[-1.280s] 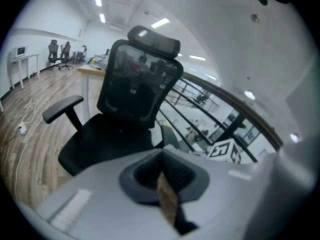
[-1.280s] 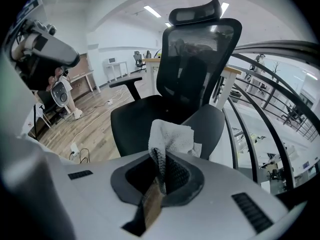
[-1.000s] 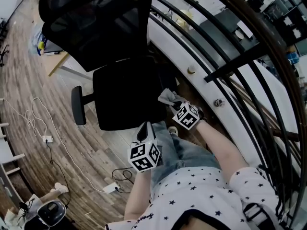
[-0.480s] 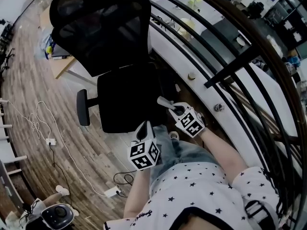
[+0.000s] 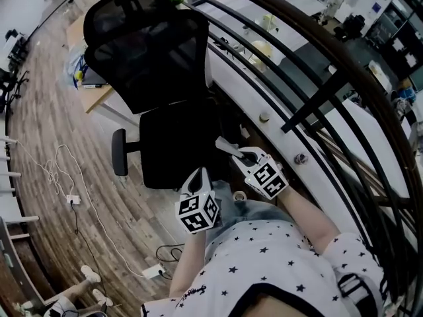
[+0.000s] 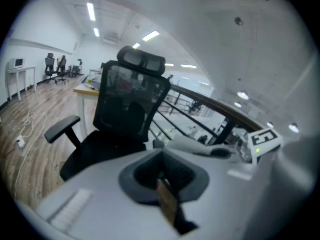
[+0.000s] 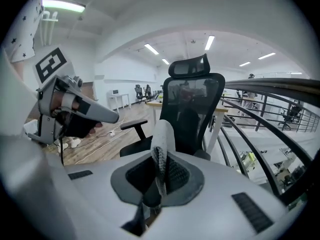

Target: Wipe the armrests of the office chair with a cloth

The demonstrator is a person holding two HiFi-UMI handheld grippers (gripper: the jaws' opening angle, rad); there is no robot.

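Note:
A black office chair (image 5: 149, 51) with a mesh back stands in front of me, its left armrest (image 5: 119, 152) sticking out beside the seat (image 5: 175, 147). My right gripper (image 5: 239, 154) is shut on a grey cloth (image 5: 227, 146) at the seat's right edge; the right armrest is hidden there. In the right gripper view the cloth (image 7: 163, 144) stands up from the jaws, with the chair (image 7: 192, 104) and its armrest (image 7: 133, 126) beyond. My left gripper (image 5: 197, 176) hovers shut and holding nothing near the seat's front edge, also seen as a closed beak (image 7: 107, 116).
A curved black railing (image 5: 310, 104) with a white ledge runs close along the chair's right side. A wooden desk (image 5: 99, 94) stands behind the chair. White cables and a power strip (image 5: 71, 199) lie on the wood floor at the left. My legs are just below the grippers.
The head view has tilted, so the chair sits slightly lower and further right in it. The right gripper and cloth stay by the seat's right edge; the left gripper has barely moved.

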